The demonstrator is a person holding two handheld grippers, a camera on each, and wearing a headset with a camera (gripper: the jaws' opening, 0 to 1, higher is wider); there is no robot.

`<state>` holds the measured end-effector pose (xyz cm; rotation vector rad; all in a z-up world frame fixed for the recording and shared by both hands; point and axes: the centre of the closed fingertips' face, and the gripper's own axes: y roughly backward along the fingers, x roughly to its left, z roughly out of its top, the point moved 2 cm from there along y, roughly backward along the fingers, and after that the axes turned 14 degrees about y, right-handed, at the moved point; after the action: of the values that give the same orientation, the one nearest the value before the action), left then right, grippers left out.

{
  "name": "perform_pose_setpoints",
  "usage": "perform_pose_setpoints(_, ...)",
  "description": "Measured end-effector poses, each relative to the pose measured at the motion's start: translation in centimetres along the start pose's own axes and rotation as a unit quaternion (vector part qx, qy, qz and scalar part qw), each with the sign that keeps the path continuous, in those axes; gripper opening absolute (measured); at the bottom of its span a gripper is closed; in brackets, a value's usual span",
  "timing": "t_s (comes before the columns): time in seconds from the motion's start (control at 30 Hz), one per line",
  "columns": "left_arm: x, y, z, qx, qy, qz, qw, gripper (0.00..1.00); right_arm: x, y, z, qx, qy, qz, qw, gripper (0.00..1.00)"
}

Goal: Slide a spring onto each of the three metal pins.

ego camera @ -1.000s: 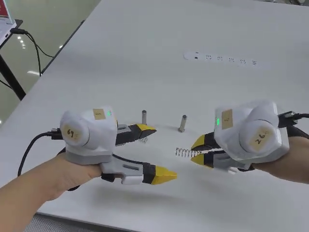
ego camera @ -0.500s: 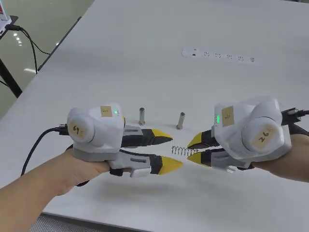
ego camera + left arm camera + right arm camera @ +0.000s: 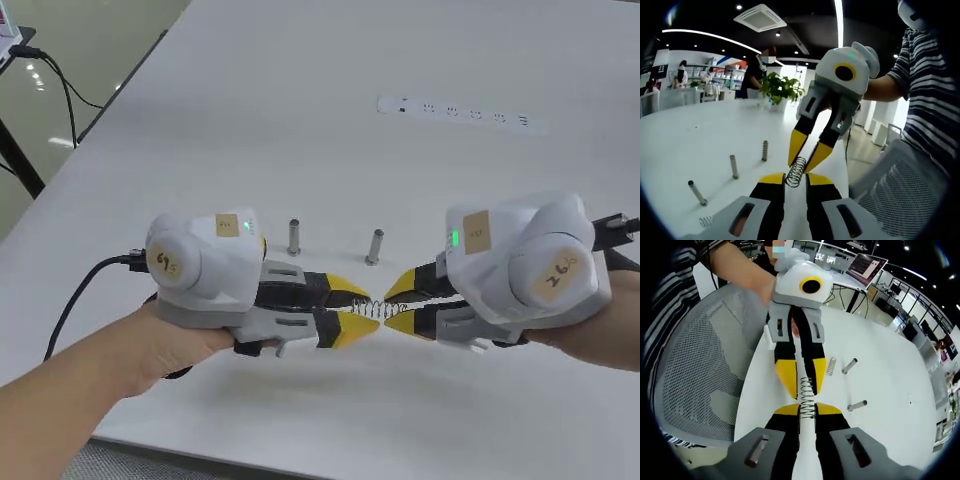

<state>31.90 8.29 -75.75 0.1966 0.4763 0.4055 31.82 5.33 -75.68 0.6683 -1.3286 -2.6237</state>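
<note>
Spring (image 3: 375, 309) held off the table (image 3: 250, 120), left tongs (image 3: 362, 312) clenched on one end, right tongs (image 3: 393, 308) gripping the other

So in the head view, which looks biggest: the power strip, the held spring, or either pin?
1. Power strip, though it lies farthest away.
2. Spring, left pin, right pin: too alike to rank.

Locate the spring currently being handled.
Head view, low centre: the spring spans between the left gripper and right gripper tips, nearer the person than two upright pins.

Wiry metal spring (image 3: 371, 309) and pins (image 3: 374, 247) — matt white table (image 3: 300, 120).
</note>
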Motion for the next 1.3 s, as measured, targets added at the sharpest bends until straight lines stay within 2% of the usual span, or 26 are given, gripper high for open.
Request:
perform_pose_setpoints(0.53,-0.5,0.1,0.1,0.009,-0.003,-0.023,0.9997,0.03,0.2,0.3,0.1,-0.014,-0.014,0.0,0.9998,0.08)
perform_pose_setpoints(0.63,-0.7,0.1,-0.1,0.019,-0.005,-0.029,0.9994,0.03,0.3,0.3,-0.1,-0.016,-0.038,0.005,0.9991,0.09)
perform_pose_setpoints(0.9,-0.8,0.1,-0.5,0.034,-0.006,-0.034,0.9988,0.02,0.7,0.6,-0.9,-0.013,-0.044,0.008,0.9989,0.12)
perform_pose_setpoints(1.0,-0.9,0.1,-0.4,0.036,-0.005,-0.037,0.9987,0.03,1.1,0.4,-0.9,-0.013,-0.033,0.017,0.9992,0.11)
perform_pose_setpoints(1.17,-1.0,0.2,-0.4,0.038,-0.004,-0.038,0.9985,0.03,1.2,0.5,-0.8,-0.02,-0.018,0.015,0.9995,0.08)
perform_pose_setpoints(1.3,-1.0,0.4,-0.5,0.042,-0.004,-0.038,0.9984,0.03,1.3,0.7,-0.5,-0.025,0.009,0.015,0.9995,0.07)
